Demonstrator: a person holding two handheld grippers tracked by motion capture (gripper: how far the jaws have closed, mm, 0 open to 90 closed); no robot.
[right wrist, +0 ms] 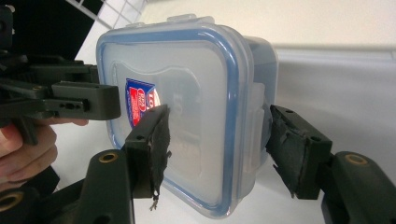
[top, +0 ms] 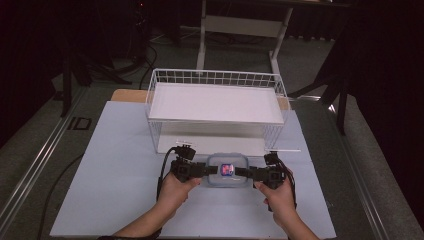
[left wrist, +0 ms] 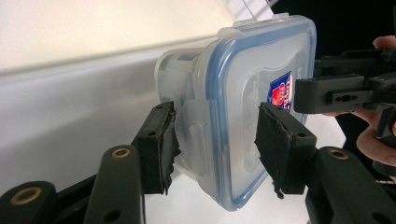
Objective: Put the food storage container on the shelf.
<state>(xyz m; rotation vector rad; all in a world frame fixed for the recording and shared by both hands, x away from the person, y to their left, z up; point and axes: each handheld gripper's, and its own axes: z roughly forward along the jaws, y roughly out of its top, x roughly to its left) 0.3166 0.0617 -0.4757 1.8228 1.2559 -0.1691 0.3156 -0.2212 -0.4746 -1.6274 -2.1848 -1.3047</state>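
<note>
Both grippers pinch the lidded container (top: 228, 170) from opposite ends, just before the wire basket (top: 216, 107): the left gripper (left wrist: 215, 140) and right gripper (right wrist: 215, 140) clamp its ends. I judge this the carrying step; next they must lift together, evenly.

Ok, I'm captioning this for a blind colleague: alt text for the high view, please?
Two hands hold the left gripper and right gripper against opposite ends of a clear lidded food container on a pale table, in front of a white wire basket.

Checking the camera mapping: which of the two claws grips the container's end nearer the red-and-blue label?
The right claw; the label on the container sits right of centre, farther from the left claw.
</note>
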